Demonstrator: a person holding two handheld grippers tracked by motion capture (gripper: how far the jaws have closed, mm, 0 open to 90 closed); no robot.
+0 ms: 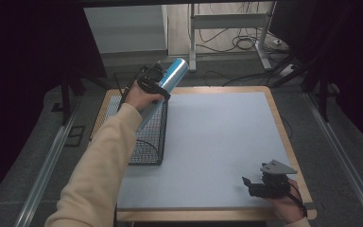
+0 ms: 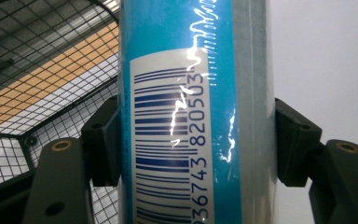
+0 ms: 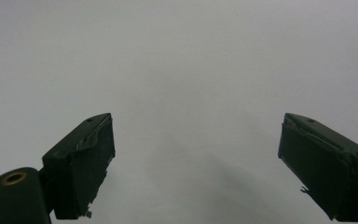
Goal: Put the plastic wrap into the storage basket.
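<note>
Where the cream-sleeved left forearm reaches up the table's left side, left gripper point(image 1: 157, 78) clamped on a tall cylinder point(image 1: 166, 84), glossy blue with a silver-grey strip down its length and a white barcode label. Seen in the left gripper view, both black jaws pressed flat against opposite sides of the cylinder point(image 2: 191, 112), label turned toward the camera, digits running lengthwise along the can. Held tilted in the high view, upper end pointing away and to the right beyond the gripper, lower end slanting down behind the hand toward a black wire-mesh basket point(image 1: 147, 142). Basket directly below and behind this gripper, resting on the left edge of the pale grey mat point(image 1: 217, 142), its grid also visible past the left jaw in the left gripper view point(image 2: 42, 70). Whether the cylinder's lower end touches the mesh: cannot tell, hidden by hand and sleeve.

Well apart, at the near right corner of the mat, right gripper point(image 1: 257, 182) held low in the right hand point(image 1: 286, 205), grey three-cornered plate on top, cable looping back at the wrist. Jaws spread wide in the right gripper view point(image 3: 196, 158), nothing between them, bare grey mat point(image 3: 191, 70) ahead and beneath. Wooden table rim point(image 1: 288, 142) just to the right of this gripper.
</note>
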